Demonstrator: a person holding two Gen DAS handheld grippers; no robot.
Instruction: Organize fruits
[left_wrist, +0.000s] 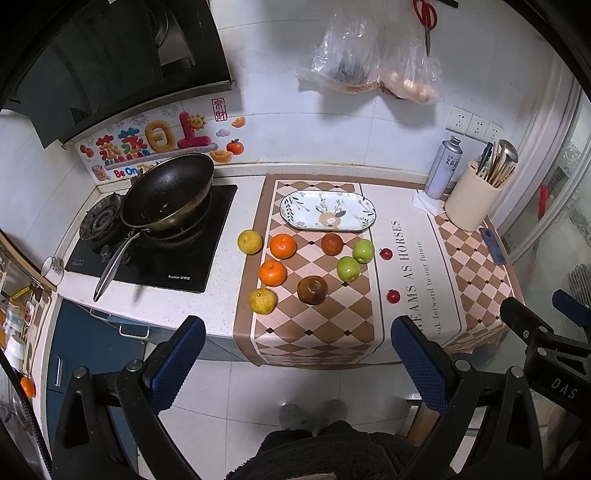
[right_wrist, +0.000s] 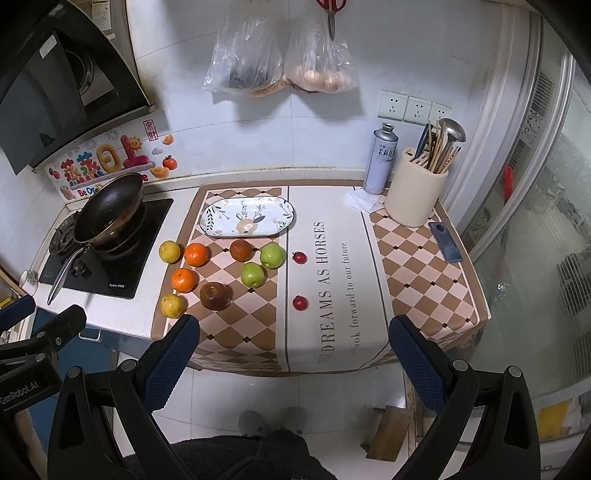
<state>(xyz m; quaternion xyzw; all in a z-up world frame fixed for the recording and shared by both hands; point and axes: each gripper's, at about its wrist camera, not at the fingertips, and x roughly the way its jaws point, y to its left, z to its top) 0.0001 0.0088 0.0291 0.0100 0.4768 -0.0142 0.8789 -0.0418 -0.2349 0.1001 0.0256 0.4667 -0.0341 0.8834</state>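
- White tiled wall (right_wrist: 258, 140) behind the desk (right_wrist: 424, 258), three sockets (right_wrist: 415, 108) at its right end.
- Black range hood (left_wrist: 110, 59) over the left corner.
- Pale tiled floor (right_wrist: 295, 391) below.

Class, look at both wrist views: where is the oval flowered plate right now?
The plate lies empty on the checked mat, toward the wall behind the fruit, right of the stove's frying pan.
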